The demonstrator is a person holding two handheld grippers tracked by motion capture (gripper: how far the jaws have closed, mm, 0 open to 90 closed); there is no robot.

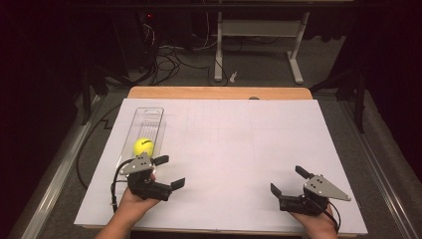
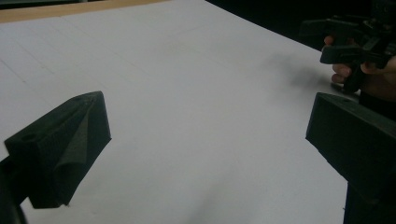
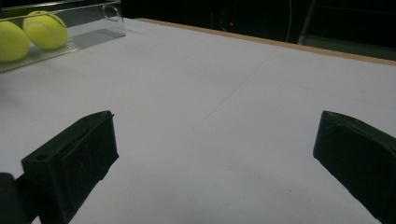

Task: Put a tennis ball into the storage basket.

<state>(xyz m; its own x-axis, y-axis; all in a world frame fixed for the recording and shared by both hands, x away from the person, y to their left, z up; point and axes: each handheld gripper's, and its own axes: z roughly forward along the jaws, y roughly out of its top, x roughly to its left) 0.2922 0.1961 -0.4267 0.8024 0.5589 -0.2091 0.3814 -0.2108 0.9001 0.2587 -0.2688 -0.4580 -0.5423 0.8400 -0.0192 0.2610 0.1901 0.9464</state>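
Observation:
A clear plastic tray (image 1: 148, 117) lies lengthwise on the left of the white sheet (image 1: 234, 144). A yellow tennis ball (image 1: 143, 146) rests in its near end. The right gripper view has the tray (image 3: 88, 39) at its top left with two yellow balls in it, one (image 3: 45, 29) beside the other (image 3: 10, 41). Just in front of the tray's near end, my left gripper (image 1: 170, 172) is open and holds nothing; its jaws (image 2: 210, 140) stand wide over bare paper. At the near right my right gripper (image 1: 287, 180) is open too, with nothing between its fingers (image 3: 215, 154).
The left gripper view catches the right gripper (image 2: 345, 42) and its hand far off at top right. The wooden table edge (image 1: 219, 92) runs along the far side. Beyond it are a desk frame (image 1: 259, 30) and floor cables (image 1: 169, 59).

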